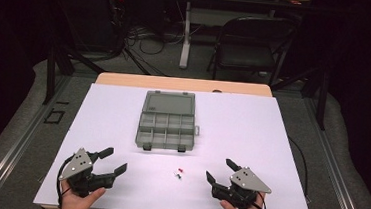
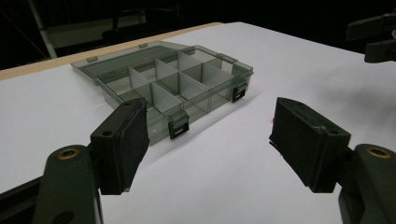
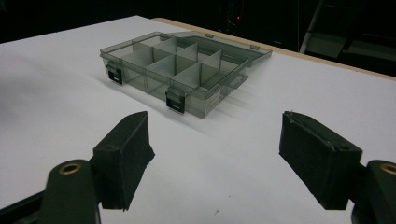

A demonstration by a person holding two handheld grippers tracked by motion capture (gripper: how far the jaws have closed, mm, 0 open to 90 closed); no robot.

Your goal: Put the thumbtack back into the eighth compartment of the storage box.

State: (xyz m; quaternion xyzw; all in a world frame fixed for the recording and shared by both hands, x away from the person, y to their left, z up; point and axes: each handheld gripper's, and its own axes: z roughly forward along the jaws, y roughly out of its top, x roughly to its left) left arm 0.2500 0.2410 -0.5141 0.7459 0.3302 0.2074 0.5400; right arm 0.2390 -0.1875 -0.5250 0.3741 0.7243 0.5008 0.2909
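High view first: we count two grippers, one box, and a small cluster of tiny pieces. We hold the left gripper (image 1: 112,161) and the right gripper (image 1: 219,171) low over the near edge of a white sheet (image 1: 252,125) that covers the table; each is black, carries a grey three-cornered plate on top, and has its jaws spread wide with nothing between them.

One organizer box (image 1: 167,120) of smoky translucent plastic lies on the sheet, well beyond both grippers. Its flat lid is folded back on the far side, and thin upright dividers cut the tray into eight square compartments, two rows of four. Two black latches sit on its near wall.

Between the grippers, on the bare sheet, lie the small pieces (image 1: 178,173); we make out red, green and white, but they are too small to count or name.

Left gripper view shows the box (image 2: 173,84) ahead, and our pads (image 2: 135,140) are flat, matte, rectangular blocks.
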